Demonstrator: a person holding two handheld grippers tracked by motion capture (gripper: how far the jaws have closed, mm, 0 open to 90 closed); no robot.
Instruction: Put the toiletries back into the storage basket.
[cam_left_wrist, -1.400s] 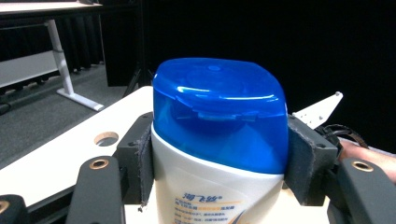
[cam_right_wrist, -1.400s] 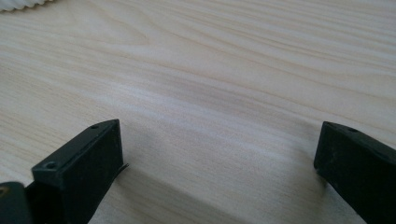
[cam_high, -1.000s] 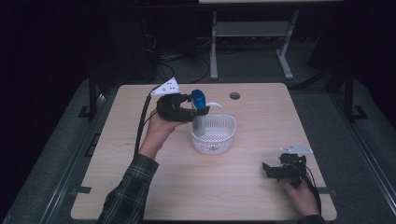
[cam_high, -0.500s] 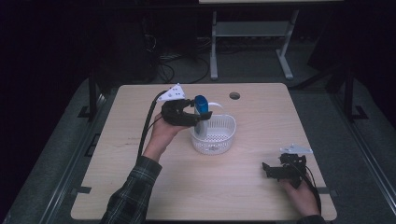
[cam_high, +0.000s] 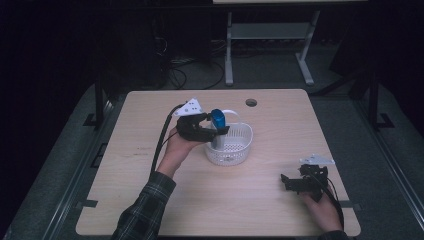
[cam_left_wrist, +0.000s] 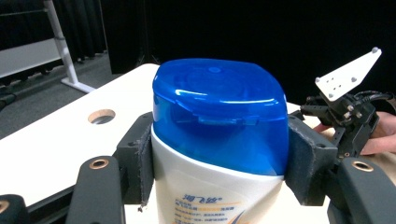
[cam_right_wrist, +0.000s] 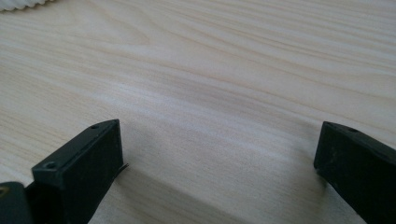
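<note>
**Left tongs clamped on bottle at the basket; right tongs released on the bench**

1. Left tongs (cam_high: 216, 131): clenched on a white bottle (cam_left_wrist: 205, 186) with a blue cap (cam_left_wrist: 219, 112). In the left gripper view the two padded jaws press against opposite sides of the bottle, just at and below the lower edge of the cap. The bottle stands upright between them, cap uppermost.

2. Bottle position: in the high view the bottle (cam_high: 218, 131) sits at the left rim of the white basket (cam_high: 239, 150), over its inner left part. Whether its base touches the basket floor cannot be told. The basket is perforated, carries a thin white handle at its far side, and stands near the middle of the bench (cam_high: 150, 150).

3. Left hand (cam_high: 178, 147): grips the tongs body from the left of the basket; a plaid sleeve (cam_high: 145, 210) enters from the bottom edge. A black cable trails from the tongs toward the person.

4. Right tongs (cam_high: 286, 181): released. In the right gripper view both jaws stand well apart with bare wood grain between them. They lie low over the bench near its right front corner, well apart from the basket, held by the right hand (cam_high: 322, 207).

5. A round cable hole (cam_high: 251, 102) lies in the bench beyond the basket.
</note>
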